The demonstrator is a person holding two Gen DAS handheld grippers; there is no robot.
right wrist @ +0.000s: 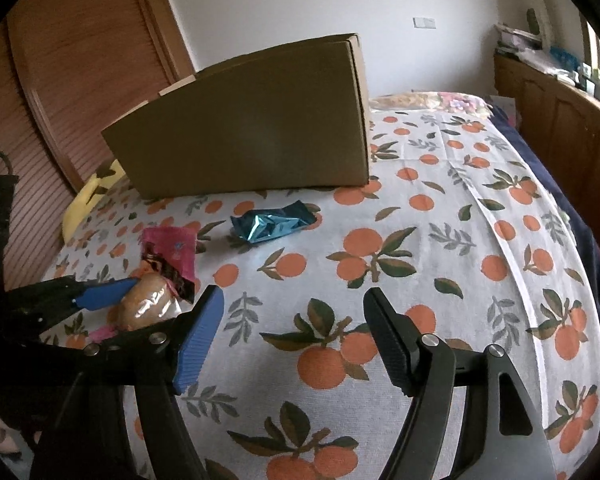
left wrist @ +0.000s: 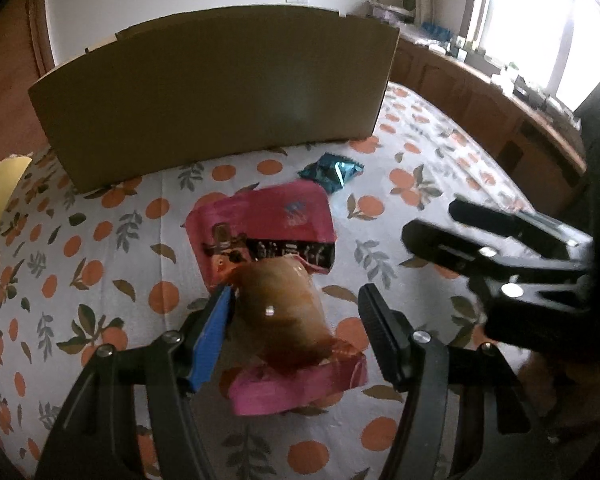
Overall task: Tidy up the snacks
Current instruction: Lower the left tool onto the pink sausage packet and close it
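Note:
A pink snack pack point(left wrist: 276, 268) with a clear window lies on the orange-print cloth point(left wrist: 100, 240). My left gripper point(left wrist: 296, 300) is open, its jaws on either side of the pack's near half; the blue pad touches its left side. A teal foil packet point(left wrist: 332, 172) lies beyond it, in front of the brown cardboard box point(left wrist: 220, 92). My right gripper point(right wrist: 294, 304) is open and empty over bare cloth point(right wrist: 420, 260), right of the pink pack point(right wrist: 160, 276). The teal packet point(right wrist: 272, 222) and the box point(right wrist: 252, 136) lie ahead of it. The right gripper also shows in the left wrist view point(left wrist: 432, 220).
A yellow object point(right wrist: 84, 200) sits at the cloth's left edge by the box. A wooden cabinet point(left wrist: 500, 120) with clutter runs along the right under a window. Wooden doors point(right wrist: 60, 80) stand to the left. A dark blanket point(right wrist: 580, 220) edges the cloth on the right.

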